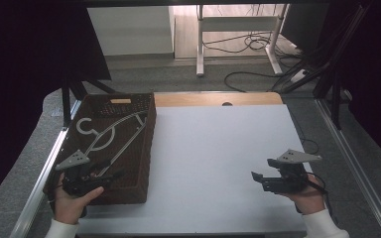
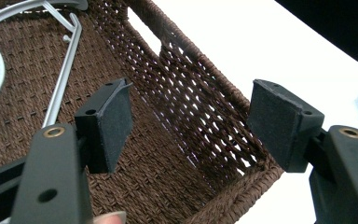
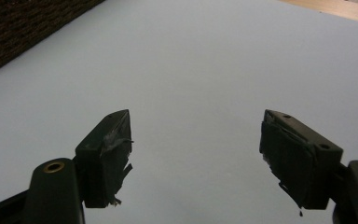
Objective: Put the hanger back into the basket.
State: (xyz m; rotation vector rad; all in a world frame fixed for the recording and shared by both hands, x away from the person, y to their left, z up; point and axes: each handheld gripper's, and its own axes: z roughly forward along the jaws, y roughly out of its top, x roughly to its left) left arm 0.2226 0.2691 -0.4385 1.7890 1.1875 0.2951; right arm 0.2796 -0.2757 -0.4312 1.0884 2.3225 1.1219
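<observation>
The hanger (image 1: 110,137) lies untouched inside the basket (image 1: 148,148), so its removal looks not yet begun. The left hand-held gripper (image 1: 113,175), jaws spread and empty, hovers over the basket's near end; the hanger sits just ahead of it. The right hand-held gripper (image 1: 256,177), also spread and empty, hangs above the bare surface (image 1: 218,163), well apart from the hanger.
</observation>
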